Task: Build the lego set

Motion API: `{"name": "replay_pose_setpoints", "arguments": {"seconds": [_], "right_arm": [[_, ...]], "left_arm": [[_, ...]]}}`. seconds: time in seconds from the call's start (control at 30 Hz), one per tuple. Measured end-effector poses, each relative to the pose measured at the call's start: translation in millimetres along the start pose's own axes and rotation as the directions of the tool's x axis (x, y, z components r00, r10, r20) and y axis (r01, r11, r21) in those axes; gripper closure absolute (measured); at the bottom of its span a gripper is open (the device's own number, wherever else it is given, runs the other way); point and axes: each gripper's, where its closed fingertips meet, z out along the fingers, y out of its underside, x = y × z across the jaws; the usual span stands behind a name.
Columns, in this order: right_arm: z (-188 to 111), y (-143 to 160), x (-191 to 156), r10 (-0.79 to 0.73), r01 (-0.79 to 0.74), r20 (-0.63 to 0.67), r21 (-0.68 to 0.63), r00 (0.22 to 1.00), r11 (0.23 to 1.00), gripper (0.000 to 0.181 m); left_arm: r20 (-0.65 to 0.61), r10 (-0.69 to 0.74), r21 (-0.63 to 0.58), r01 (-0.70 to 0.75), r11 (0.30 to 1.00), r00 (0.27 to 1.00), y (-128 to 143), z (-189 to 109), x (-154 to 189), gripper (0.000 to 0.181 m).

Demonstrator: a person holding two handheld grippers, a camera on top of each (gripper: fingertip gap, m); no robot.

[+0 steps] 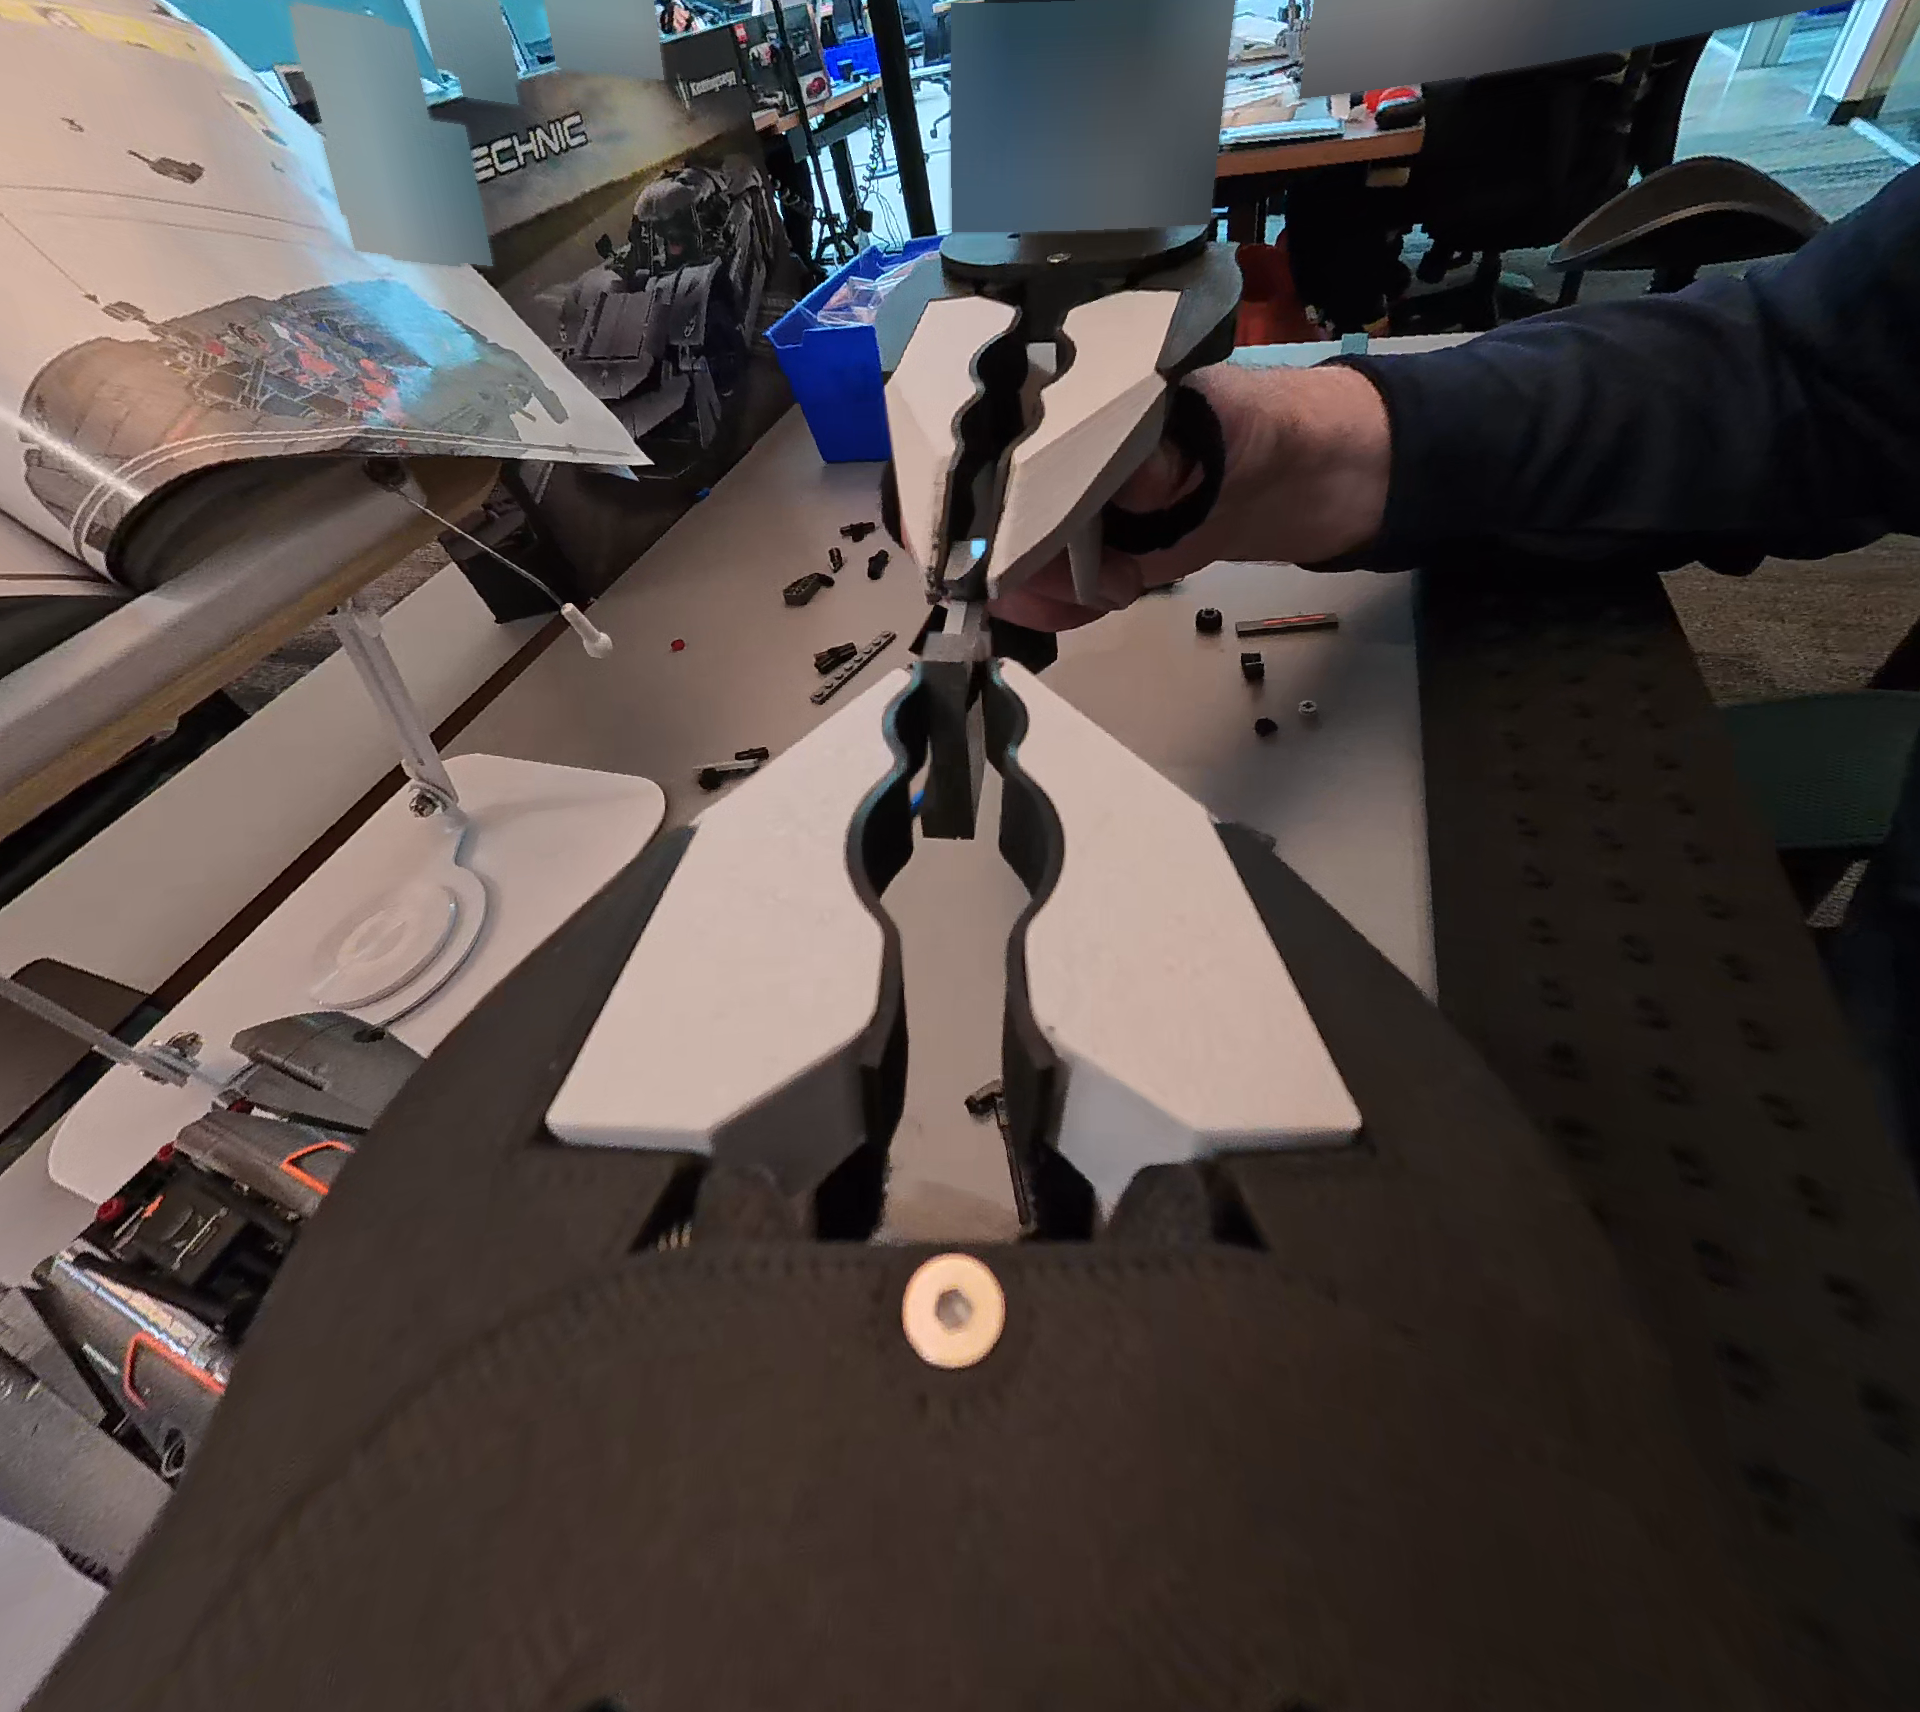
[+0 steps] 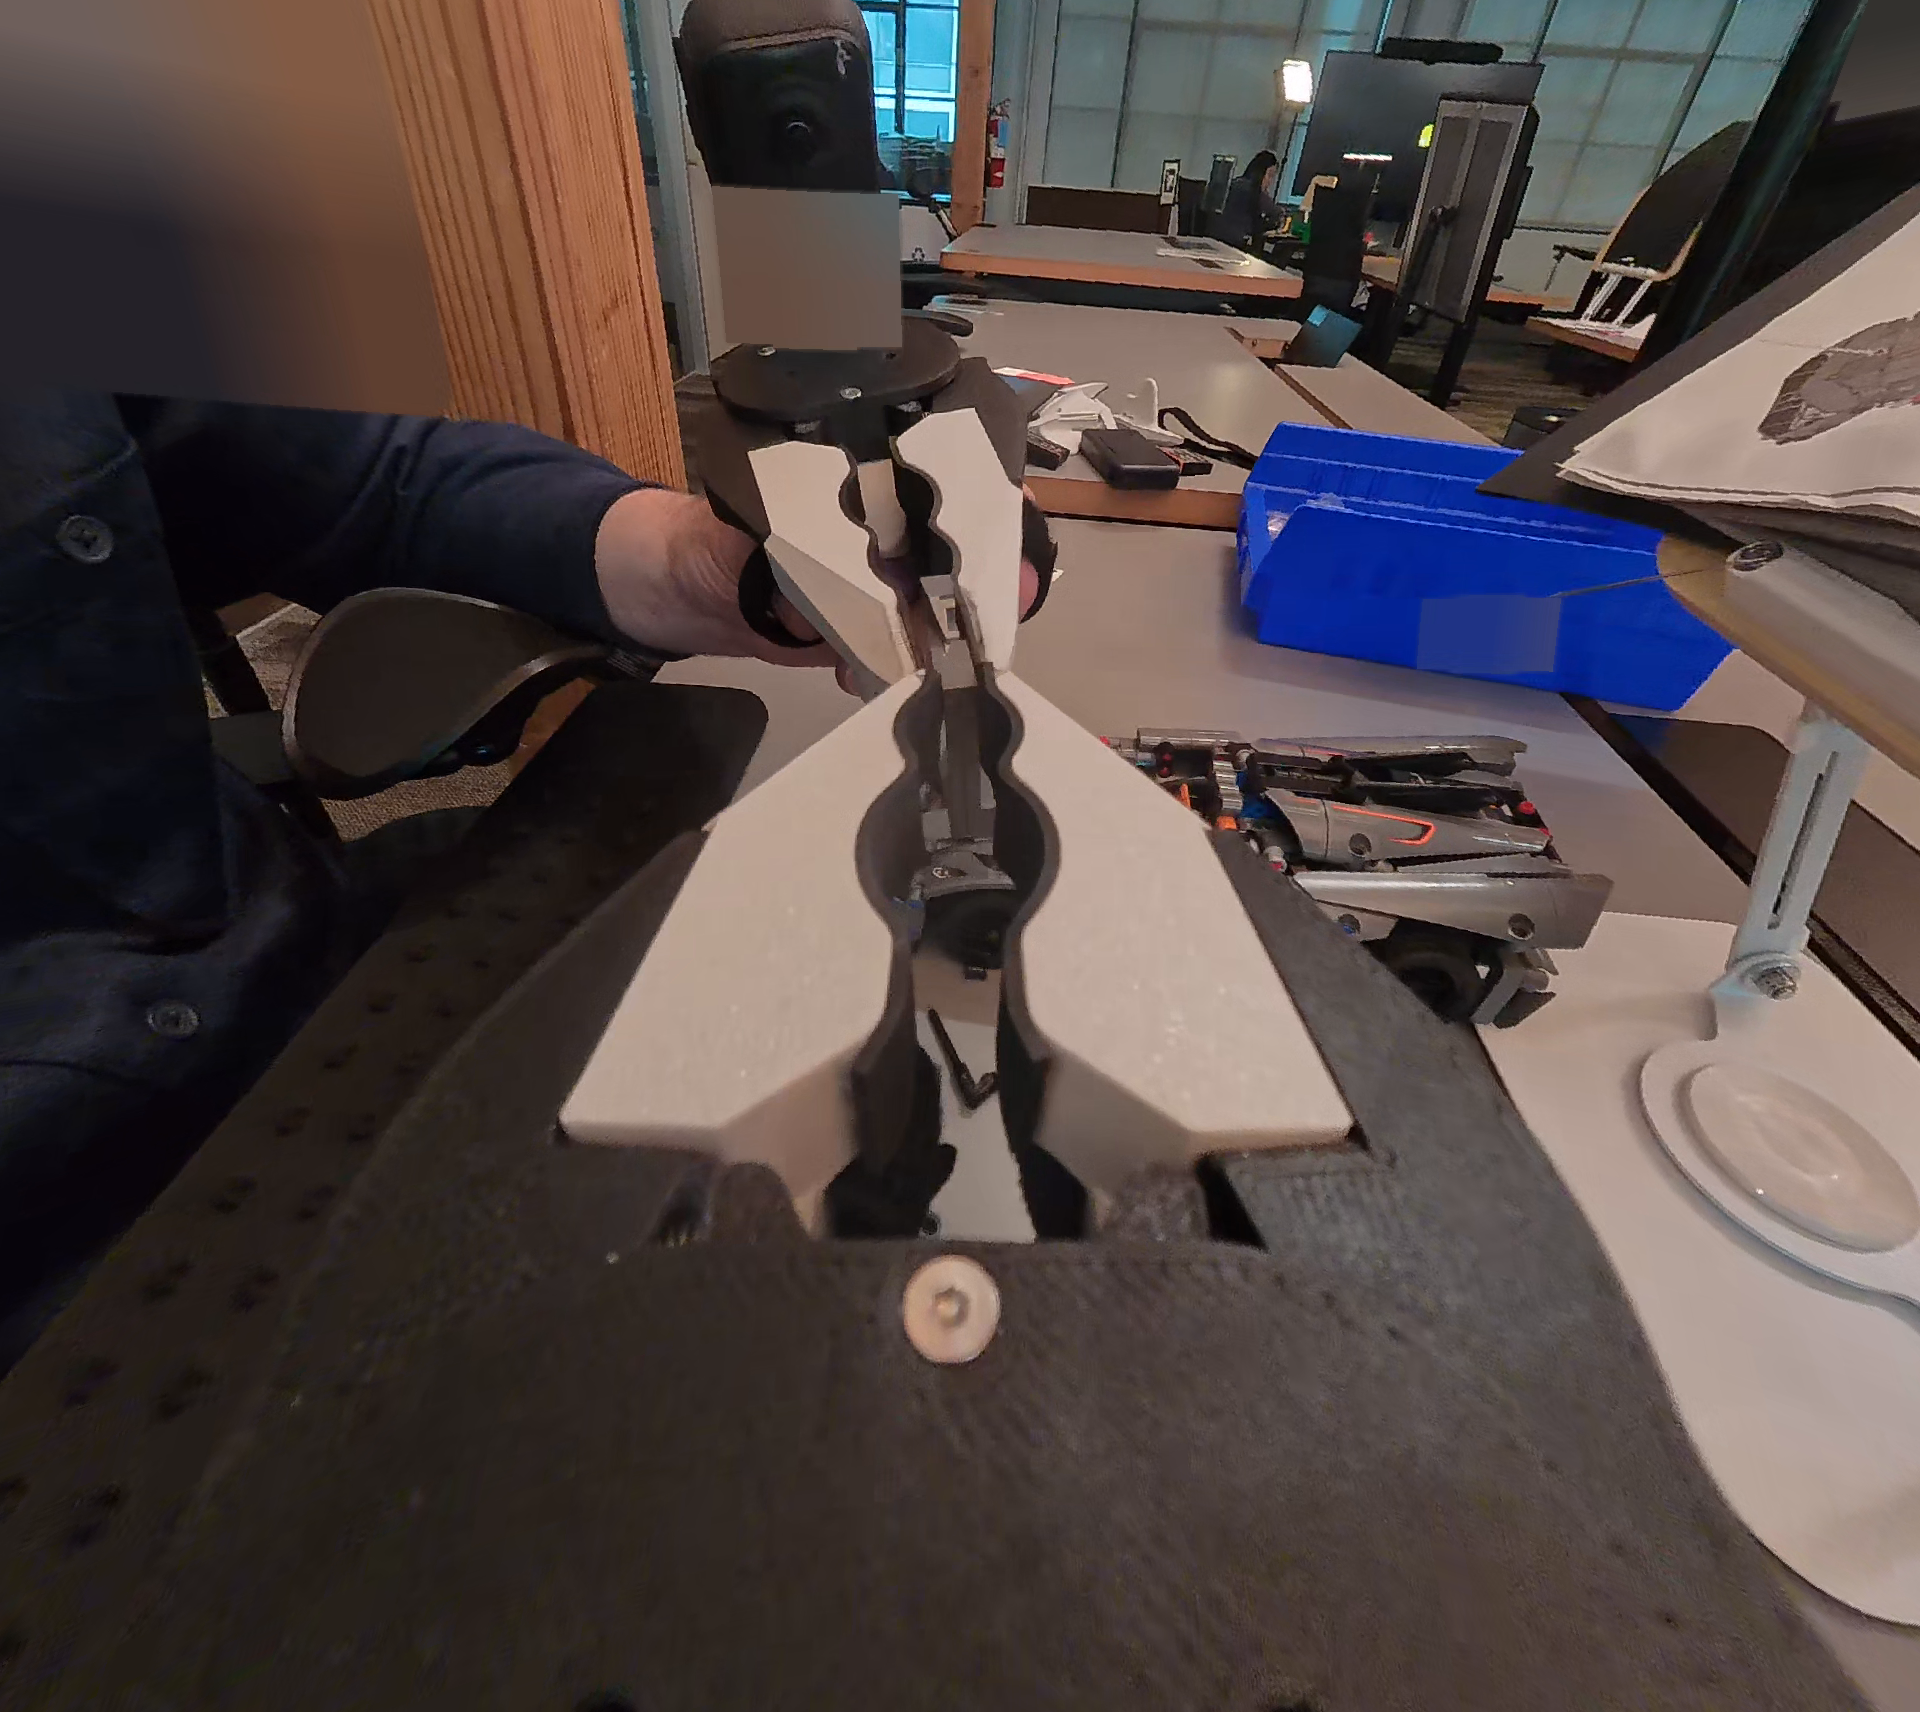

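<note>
Only the left wrist view shows the loose parts (image 1: 852,660) scattered on the surface (image 1: 1143,727) and the set's box (image 1: 644,228) at far left; only the right wrist view shows the car (image 2: 1382,841) to the right, near the blue bin (image 2: 1455,582). The left claw (image 1: 951,706) is clamped on a dark beam (image 1: 951,758), tip to tip with the right claw (image 2: 951,706), which grips a grey piece (image 2: 961,789) joined to that beam, above the surface.
</note>
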Motion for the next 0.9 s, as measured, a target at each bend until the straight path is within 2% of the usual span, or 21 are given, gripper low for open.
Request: {"name": "replay_pose_setpoints", "arguments": {"seconds": [0.23,0.43,0.63,0.9], "right_arm": [[0.1,-0.5,-1.1,0.015,-0.015,0.008,0.006,1.000,1.000,0.177],[0.5,0.0,0.3,0.031,-0.031,0.007,0.014,1.000,0.999,0.178],[0.2,0.8,1.4,0.034,-0.034,0.005,0.017,0.999,0.999,0.178],[0.1,0.8,0.6,0.039,-0.039,0.014,0.018,0.999,0.999,0.177]], "left_arm": [[0.006,0.013,0.004,-0.013,1.000,1.000,-1.0,0.2,0.9,0.174],[0.022,0.007,0.006,-0.008,1.000,1.000,-1.0,-0.3,-2.0,0.166],[0.026,0.025,0.002,-0.025,1.000,0.999,0.1,-0.8,-1.3,0.174],[0.030,0.039,0.021,-0.039,0.999,0.999,-3.8,-3.0,-0.7,0.173]]}}
